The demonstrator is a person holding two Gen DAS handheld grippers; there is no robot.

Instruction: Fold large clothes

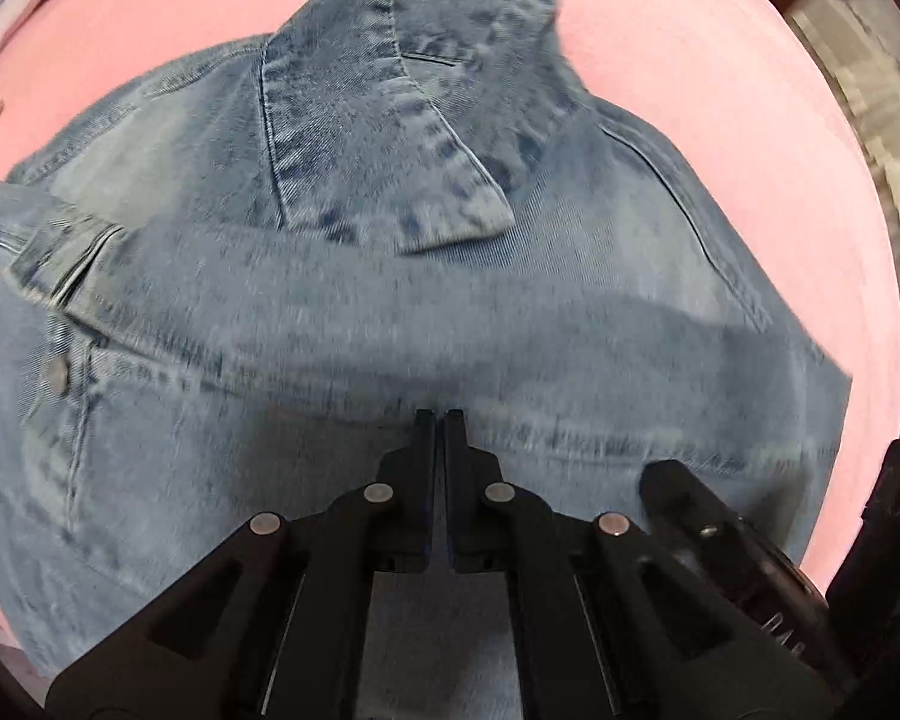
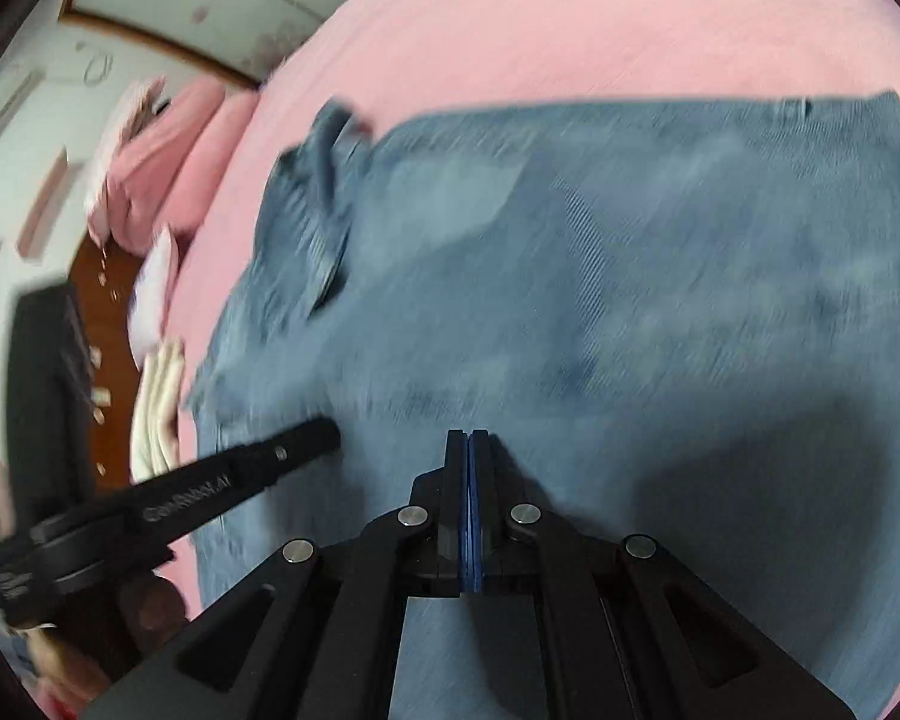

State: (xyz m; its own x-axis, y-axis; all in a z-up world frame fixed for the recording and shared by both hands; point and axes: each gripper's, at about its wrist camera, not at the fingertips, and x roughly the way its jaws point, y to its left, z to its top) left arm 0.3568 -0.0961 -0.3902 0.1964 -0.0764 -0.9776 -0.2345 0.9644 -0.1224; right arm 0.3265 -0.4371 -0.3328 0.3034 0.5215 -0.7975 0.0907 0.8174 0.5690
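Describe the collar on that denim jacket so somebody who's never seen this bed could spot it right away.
Start from the pink bedsheet; the denim jacket lies spread across it. At the jacket's end farthest from the left gripper sits the collar, a pointed flap folded over the body. Its mottled dark blotches and stitched edge set it apart from the paler, plainer sleeve lying across the jacket just below.

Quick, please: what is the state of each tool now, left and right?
Left tool: shut; grip on denim jacket cannot be told.
Right tool: shut, over the jacket; grip cannot be told.

Left claw point(image 1: 440, 420) and right claw point(image 2: 468, 438) both point forward with fingers pressed together.
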